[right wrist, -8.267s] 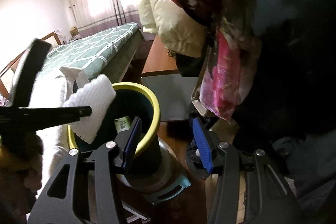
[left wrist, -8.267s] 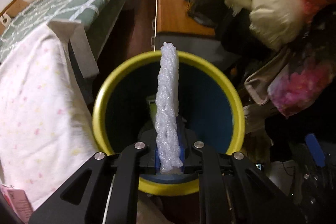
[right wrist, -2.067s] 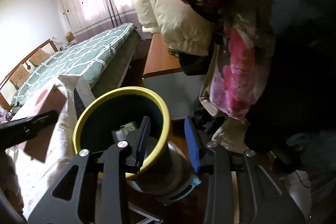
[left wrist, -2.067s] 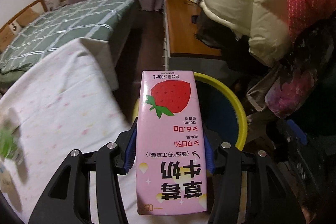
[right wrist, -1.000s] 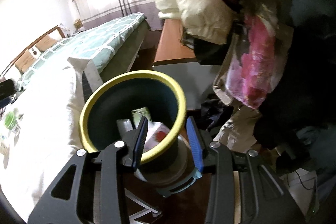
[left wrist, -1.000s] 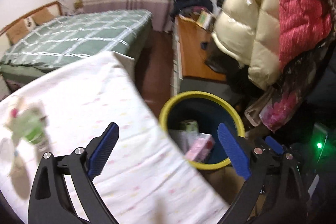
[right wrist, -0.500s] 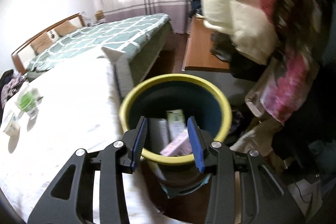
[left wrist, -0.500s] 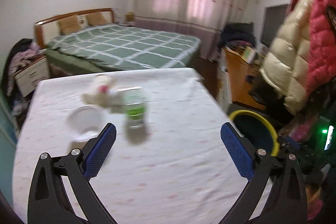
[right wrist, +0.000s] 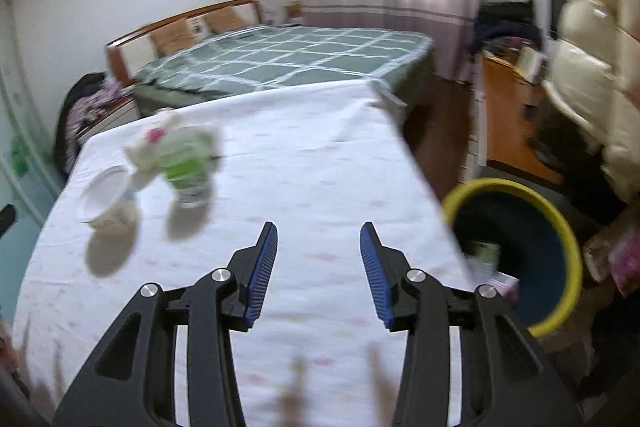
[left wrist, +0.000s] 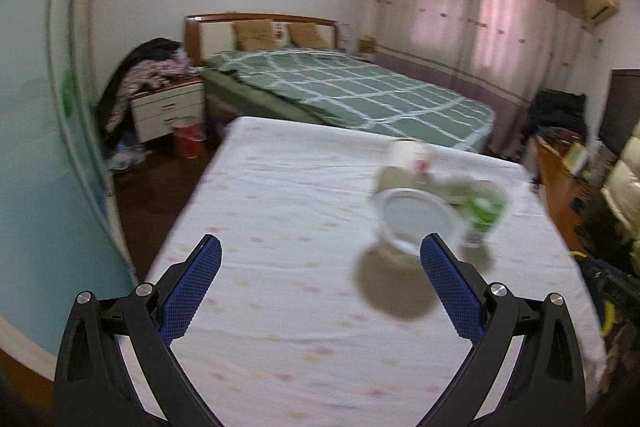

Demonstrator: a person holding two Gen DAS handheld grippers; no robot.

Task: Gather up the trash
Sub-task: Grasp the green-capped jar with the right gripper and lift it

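A clear plastic cup point(left wrist: 416, 223) stands on the white table cloth point(left wrist: 288, 211), with a green-labelled bottle point(left wrist: 480, 215) and crumpled paper trash point(left wrist: 408, 159) behind it. They also show in the right wrist view: the cup point(right wrist: 106, 199), the bottle point(right wrist: 188, 175) and the paper point(right wrist: 156, 143). My left gripper point(left wrist: 318, 279) is open wide and empty, above the table, left of the cup. My right gripper point(right wrist: 318, 263) is open and empty over the table's right part. The yellow-rimmed bin point(right wrist: 560, 223) stands beside the table and holds cartons point(right wrist: 490, 259).
A green checked bed point(left wrist: 352, 95) lies beyond the table. A nightstand point(left wrist: 168, 111) with clothes and a red bin point(left wrist: 186, 143) are at the far left. A wooden desk point(right wrist: 508, 115) and hanging coats point(right wrist: 600, 75) are to the right of the bin.
The pink milk carton left my left gripper and lies in the bin. Both grippers have swung left from the bin to the table; the right one has opened wider.
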